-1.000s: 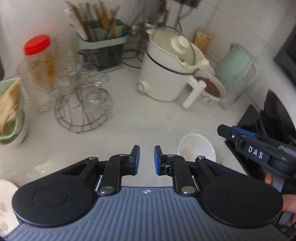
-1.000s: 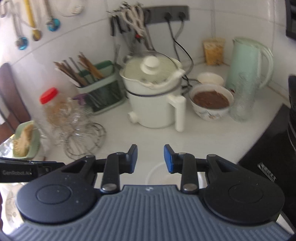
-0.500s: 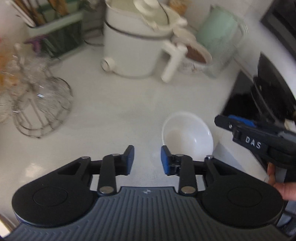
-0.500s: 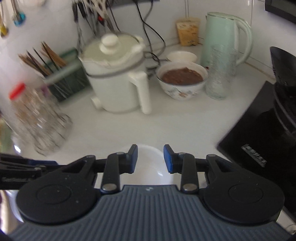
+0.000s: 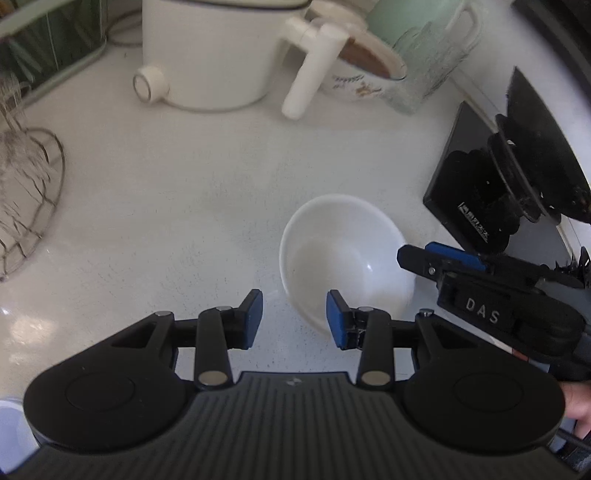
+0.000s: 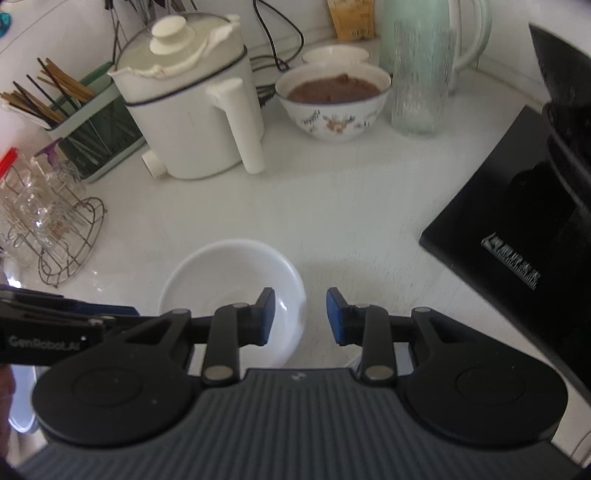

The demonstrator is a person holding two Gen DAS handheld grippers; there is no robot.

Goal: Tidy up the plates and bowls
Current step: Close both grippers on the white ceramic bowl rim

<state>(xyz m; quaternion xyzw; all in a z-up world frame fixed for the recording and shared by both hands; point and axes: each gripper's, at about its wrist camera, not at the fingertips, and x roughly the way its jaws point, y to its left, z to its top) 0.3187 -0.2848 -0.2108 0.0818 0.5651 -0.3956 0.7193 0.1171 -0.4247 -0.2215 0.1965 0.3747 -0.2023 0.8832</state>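
Observation:
An empty white bowl (image 5: pixel 343 254) stands on the white counter; it also shows in the right wrist view (image 6: pixel 229 284). My left gripper (image 5: pixel 294 319) is open and empty, its right finger at the bowl's near-left rim. My right gripper (image 6: pixel 300 316) is open and empty, straddling the bowl's right rim with its left finger over the inside. The right gripper's fingers (image 5: pixel 436 258) show at the bowl's right edge in the left wrist view. A patterned bowl (image 6: pixel 334 103) with brown contents and a small white bowl (image 6: pixel 334 55) behind it stand at the back.
A white electric pot (image 6: pixel 192 110) stands behind the bowl. A glass tumbler (image 6: pixel 419 77) and mint kettle (image 6: pixel 443 33) are back right. A black cooktop with a pan (image 6: pixel 524 221) is at the right. A wire rack of glasses (image 6: pixel 48 221) and a chopstick holder (image 6: pixel 88 140) are at the left.
Both grippers have moved forward and down toward the white bowl, which now sits at their fingertips. The left gripper's jaws have opened wider.

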